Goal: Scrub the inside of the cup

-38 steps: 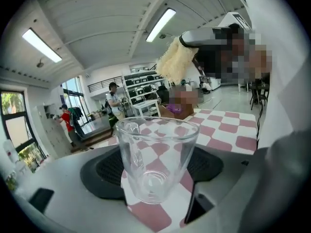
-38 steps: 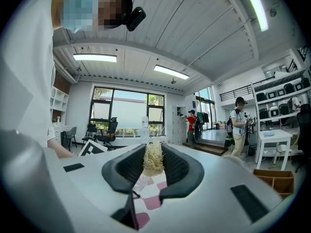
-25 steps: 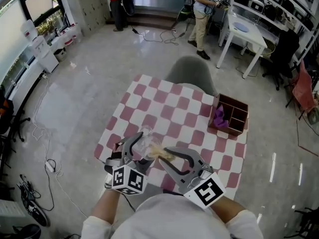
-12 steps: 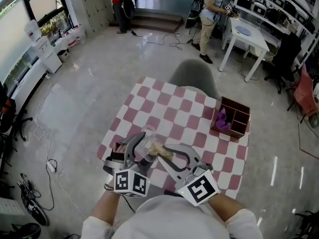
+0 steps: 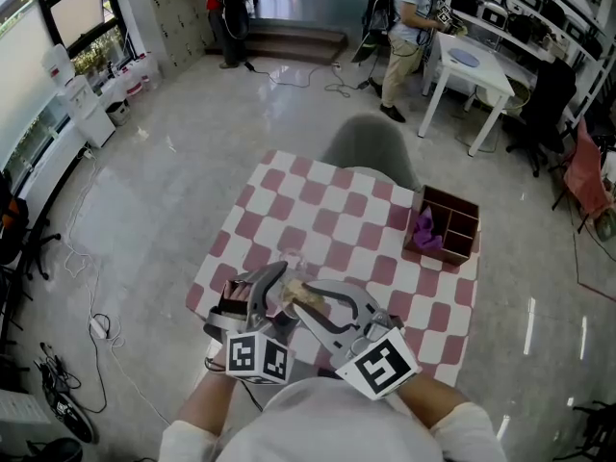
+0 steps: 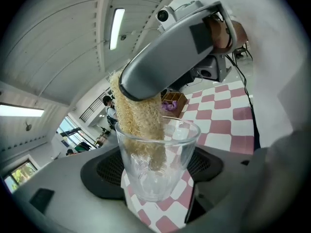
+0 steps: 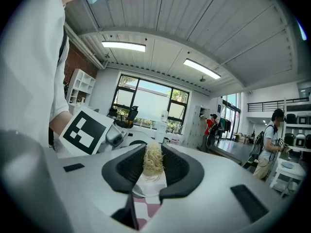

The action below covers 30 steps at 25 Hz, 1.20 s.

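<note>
A clear glass cup sits tilted between the jaws of my left gripper, which is shut on it. A tan loofah scrubber reaches down into the cup, its lower end well inside the glass. My right gripper is shut on the loofah, whose fibrous end shows between its black pads. In the head view both grippers meet over the near edge of the checkered table, with the cup held above the cloth.
A brown divided box with a purple cloth in it stands at the table's right edge. A grey chair sits at the far side. People stand far off by a white table.
Both grippers with the cup and loofah have drifted slightly toward me and to the right. The loofah stays inside the cup.
</note>
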Motion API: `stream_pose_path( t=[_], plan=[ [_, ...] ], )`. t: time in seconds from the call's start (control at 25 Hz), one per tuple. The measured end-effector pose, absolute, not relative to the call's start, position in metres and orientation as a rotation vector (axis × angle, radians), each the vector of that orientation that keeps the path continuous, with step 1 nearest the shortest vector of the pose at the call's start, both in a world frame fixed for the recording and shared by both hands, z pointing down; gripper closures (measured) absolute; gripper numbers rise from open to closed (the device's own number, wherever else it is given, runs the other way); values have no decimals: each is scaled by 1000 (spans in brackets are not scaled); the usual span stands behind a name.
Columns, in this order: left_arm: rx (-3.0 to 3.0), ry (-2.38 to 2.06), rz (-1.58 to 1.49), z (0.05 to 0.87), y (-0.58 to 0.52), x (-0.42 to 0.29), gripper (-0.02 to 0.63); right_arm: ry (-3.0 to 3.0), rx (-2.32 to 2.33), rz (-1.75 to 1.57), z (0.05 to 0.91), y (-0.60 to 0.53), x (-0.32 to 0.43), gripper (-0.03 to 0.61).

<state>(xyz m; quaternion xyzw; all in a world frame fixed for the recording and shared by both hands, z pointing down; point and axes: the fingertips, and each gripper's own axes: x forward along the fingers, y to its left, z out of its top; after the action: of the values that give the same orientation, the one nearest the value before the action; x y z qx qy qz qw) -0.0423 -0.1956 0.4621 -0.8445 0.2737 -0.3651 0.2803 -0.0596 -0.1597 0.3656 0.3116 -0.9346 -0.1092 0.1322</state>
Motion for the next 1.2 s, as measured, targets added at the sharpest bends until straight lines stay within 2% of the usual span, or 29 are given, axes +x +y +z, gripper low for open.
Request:
stream_pose_path(
  t=[0.36, 0.76, 1.2],
  plan=[
    [-2248, 754, -976, 462, -202, -50, 251, -2681, 955, -253, 383, -171, -44, 472],
    [-2253, 758, -993, 466, -208, -57, 252, -2748, 819, -281, 377, -162, -74, 472],
    [-2257, 774, -966, 463, -210, -60, 251, -2654, 949, -243, 390, -178, -53, 472]
  ],
)
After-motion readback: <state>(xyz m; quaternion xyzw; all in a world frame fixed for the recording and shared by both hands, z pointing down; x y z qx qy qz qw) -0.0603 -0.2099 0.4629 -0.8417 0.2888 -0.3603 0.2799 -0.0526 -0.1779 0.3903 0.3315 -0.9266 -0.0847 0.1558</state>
